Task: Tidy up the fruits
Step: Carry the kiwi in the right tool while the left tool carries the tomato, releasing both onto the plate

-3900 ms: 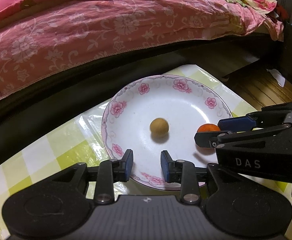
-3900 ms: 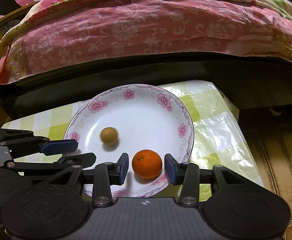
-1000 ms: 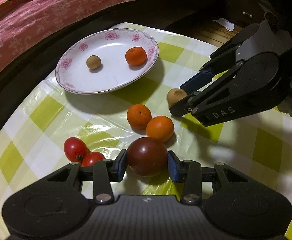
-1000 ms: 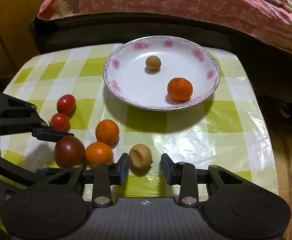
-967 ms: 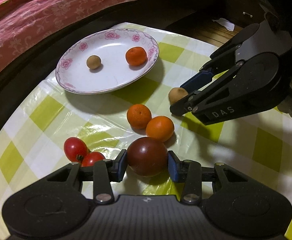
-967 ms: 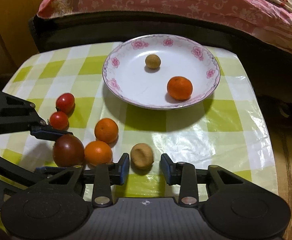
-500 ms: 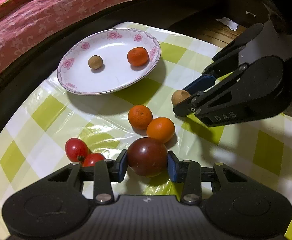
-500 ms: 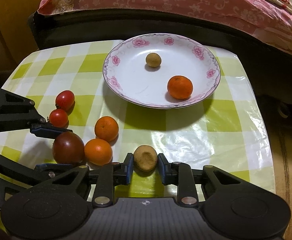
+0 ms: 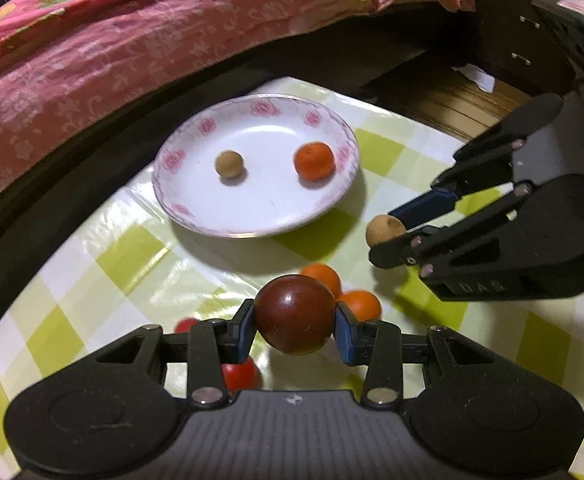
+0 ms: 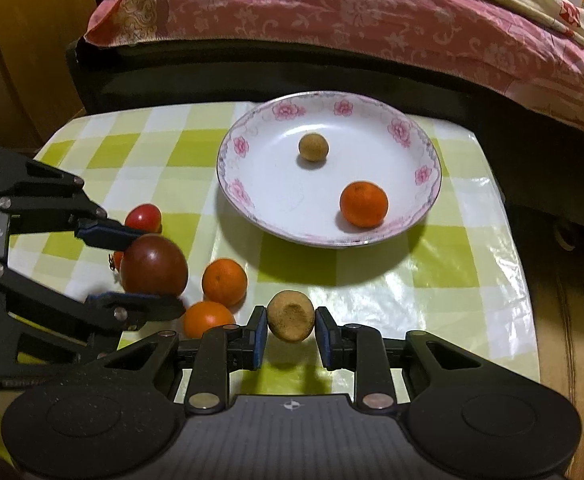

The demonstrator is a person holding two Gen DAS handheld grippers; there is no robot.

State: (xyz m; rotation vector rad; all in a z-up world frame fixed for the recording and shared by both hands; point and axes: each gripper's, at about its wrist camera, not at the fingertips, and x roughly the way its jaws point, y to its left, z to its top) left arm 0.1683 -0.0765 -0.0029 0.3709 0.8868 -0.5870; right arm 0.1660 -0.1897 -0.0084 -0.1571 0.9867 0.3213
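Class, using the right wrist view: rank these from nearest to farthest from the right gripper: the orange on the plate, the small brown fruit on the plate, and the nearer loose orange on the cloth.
From the right gripper:
1. Loose orange, on the cloth, just left of it.
2. Orange on the plate, plate's near right part.
3. Small brown fruit, farther back, near the plate's middle.

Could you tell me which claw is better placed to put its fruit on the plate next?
Probably the right claw: it holds the small brown fruit directly facing the plate. The left claw grips the dark tomato farther away, behind two oranges.
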